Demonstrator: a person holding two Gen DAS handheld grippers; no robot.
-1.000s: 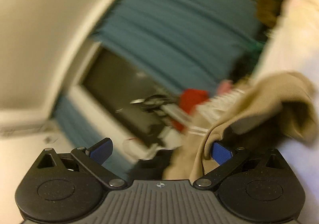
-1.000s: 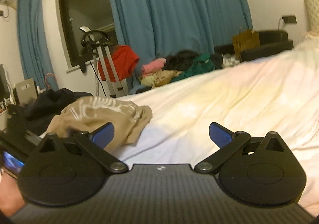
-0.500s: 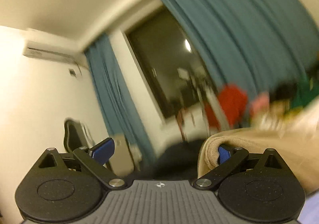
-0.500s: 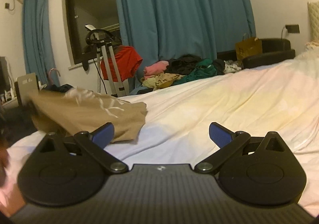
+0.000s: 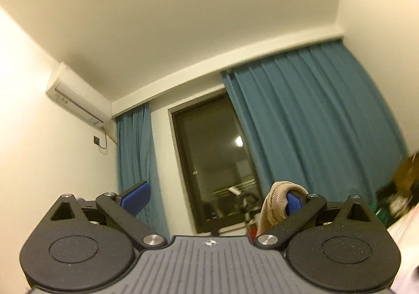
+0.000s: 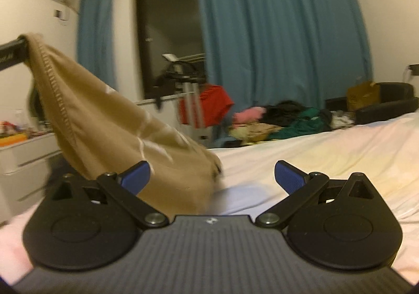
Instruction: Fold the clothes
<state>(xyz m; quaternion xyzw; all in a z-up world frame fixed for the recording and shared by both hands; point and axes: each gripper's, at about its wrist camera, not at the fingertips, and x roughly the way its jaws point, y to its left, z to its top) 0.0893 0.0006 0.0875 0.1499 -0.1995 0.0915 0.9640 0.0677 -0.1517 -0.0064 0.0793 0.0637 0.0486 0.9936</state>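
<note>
Garment (image 6: 110,134) edge over open left gripper's (image 5: 213,196) finger.

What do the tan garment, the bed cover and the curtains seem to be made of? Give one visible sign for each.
Tan garment: soft woven or knit cloth, matte; it drapes limply and shows a stitched hem. Bed cover: probably cotton sheeting, pale and matte, with shallow wrinkles. Curtains: heavier teal fabric, hanging in even vertical folds without shine.
</note>
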